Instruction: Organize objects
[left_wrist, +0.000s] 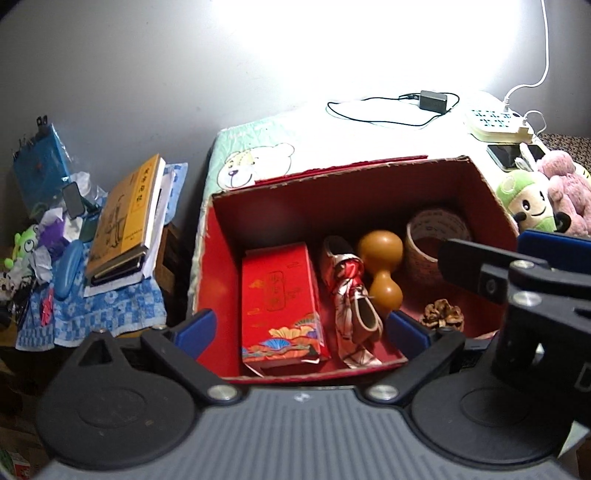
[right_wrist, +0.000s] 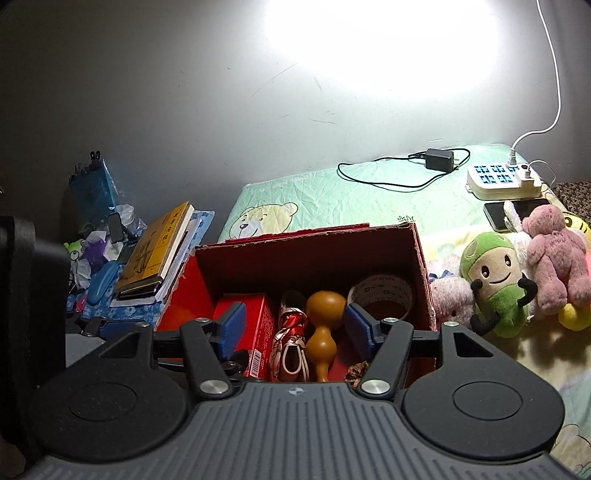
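Observation:
An open red cardboard box (left_wrist: 491, 206) (right_wrist: 419, 254) stands on the bed. Inside lie a red patterned carton (left_wrist: 280, 302) (right_wrist: 258, 325), a small red-and-white shoe (left_wrist: 351, 295) (right_wrist: 291, 332), a tan gourd (left_wrist: 382, 269) (right_wrist: 323, 325), a roll of tape (left_wrist: 432, 236) (right_wrist: 380, 291) and a walnut (left_wrist: 443, 314) (right_wrist: 356, 369). My left gripper (left_wrist: 299, 326) hovers above the box's near side, open, with nothing between its blue pads. My right gripper (right_wrist: 293, 328) also hangs above the box, open and empty. Its black frame shows at the right edge of the left wrist view.
Plush toys (right_wrist: 495, 284) (left_wrist: 532, 203) sit on the bed right of the box. A power strip (right_wrist: 502, 181), a phone (right_wrist: 496, 214) and a black charger (right_wrist: 439, 158) lie behind. Left of the bed, books (left_wrist: 125, 221) (right_wrist: 155, 251) rest on a cluttered blue cloth.

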